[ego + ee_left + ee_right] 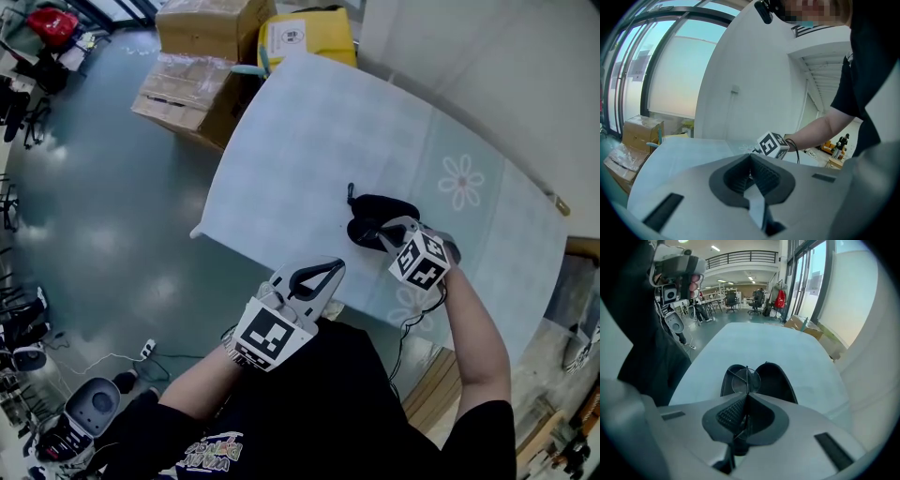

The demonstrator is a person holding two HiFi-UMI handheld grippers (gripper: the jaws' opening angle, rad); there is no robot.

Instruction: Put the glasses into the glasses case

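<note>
Your right tool (pixel 746 399) is closed on the glasses (pixel 744 379); lower them slowly and level into the open case (pixel 777 383). Your left tool (pixel 751 164) is closed, holding nothing.

glossy grey-blue floor (pixel 112 206), cardboard boxes (pixel 202 56) beside a pale table (pixel 319 141), tall windows (pixel 628 84)

My desk (pixel 309 141) is pale blue-grey, with a white flower (pixel 460 180) printed on it. The glasses case (pixel 380 208) is black, inside also. The glasses (pixel 744 379) have a thin dark frame and clear lenses. My left gripper (pixel 323 274) and right gripper (pixel 384 232) are light grey with dark grey pads (pixel 731 412). Their cubes (pixel 419 260) are white with black square markers. The cardboard boxes (pixel 202 28) are brown, and one box (pixel 305 37) is yellow.
</note>
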